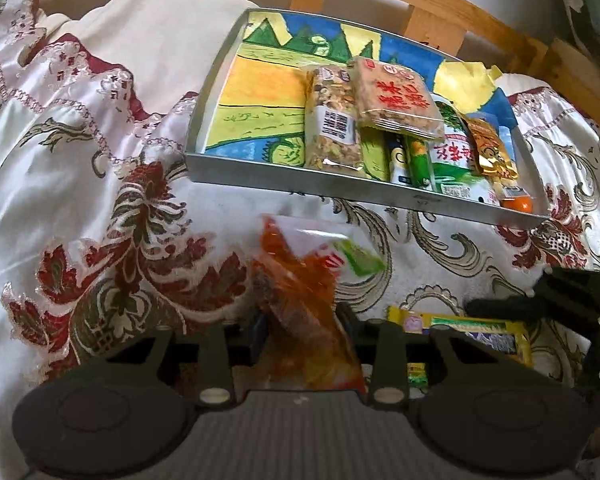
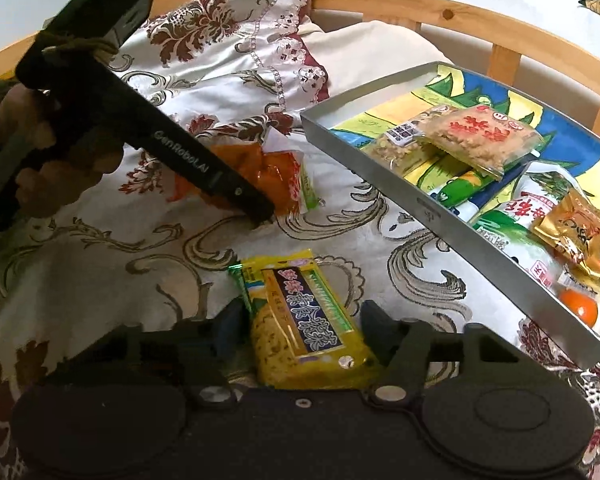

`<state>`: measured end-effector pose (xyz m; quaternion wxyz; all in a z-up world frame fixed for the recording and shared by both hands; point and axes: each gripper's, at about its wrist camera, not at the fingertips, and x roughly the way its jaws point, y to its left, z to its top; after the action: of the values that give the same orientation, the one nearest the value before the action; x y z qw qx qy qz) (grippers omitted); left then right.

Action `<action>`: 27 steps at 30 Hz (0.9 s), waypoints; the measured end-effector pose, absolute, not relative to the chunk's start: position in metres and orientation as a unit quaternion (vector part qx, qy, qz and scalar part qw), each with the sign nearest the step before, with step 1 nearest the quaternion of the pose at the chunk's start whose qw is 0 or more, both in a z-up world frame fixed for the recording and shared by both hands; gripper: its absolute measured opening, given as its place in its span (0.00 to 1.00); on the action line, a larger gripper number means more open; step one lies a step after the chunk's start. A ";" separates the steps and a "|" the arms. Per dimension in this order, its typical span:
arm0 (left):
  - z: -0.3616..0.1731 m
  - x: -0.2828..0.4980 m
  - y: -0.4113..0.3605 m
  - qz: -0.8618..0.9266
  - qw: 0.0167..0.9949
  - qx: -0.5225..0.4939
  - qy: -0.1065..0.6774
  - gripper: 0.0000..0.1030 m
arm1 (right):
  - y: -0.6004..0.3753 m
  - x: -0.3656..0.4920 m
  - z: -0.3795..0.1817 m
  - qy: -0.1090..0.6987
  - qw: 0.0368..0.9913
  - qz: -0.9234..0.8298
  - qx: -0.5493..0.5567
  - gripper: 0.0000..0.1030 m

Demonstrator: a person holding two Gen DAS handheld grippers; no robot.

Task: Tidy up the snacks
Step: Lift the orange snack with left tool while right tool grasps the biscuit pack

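Right wrist view is showing the right claw (image 2: 296,336) straddling the yellow snack pack (image 2: 304,320) on the bed, jaws apart, risking a slip off its slick wrapper; the left claw (image 1: 302,324) is clamping the orange snack bag (image 1: 300,284), which is sagging short of the tray (image 1: 300,184)

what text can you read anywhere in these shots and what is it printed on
"GenRoboLAI", as far as it can be made out: white lettering on the black left gripper, along its finger.
Large red Chinese characters on the clear packet of beige crumbly snack in the grey metal tray: too blurred to read.
Light characters on the dark panel of the yellow noodle packet: not legible.
Barcode label on the clear nut bar: too small.
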<state>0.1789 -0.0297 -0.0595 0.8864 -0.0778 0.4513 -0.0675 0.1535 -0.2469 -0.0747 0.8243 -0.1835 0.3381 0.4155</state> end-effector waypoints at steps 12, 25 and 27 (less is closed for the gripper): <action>-0.050 0.158 -0.032 -0.054 0.896 -0.087 0.432 0.34 | -0.249 0.121 -0.071 0.300 0.849 0.380 -0.210 0.49; -0.037 0.145 -0.040 -0.063 0.904 -0.085 0.414 0.34 | -0.255 0.113 -0.070 0.268 0.883 0.336 -0.187 0.49; -0.035 0.147 -0.041 -0.061 0.907 -0.087 0.409 0.34 | -0.256 0.111 -0.068 0.253 0.890 0.325 -0.195 0.49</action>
<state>0.1473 -0.0408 -0.0350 0.9065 -0.0865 0.4086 -0.0613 0.1111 -0.2565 -0.0677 0.8900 -0.1946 0.2534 0.3253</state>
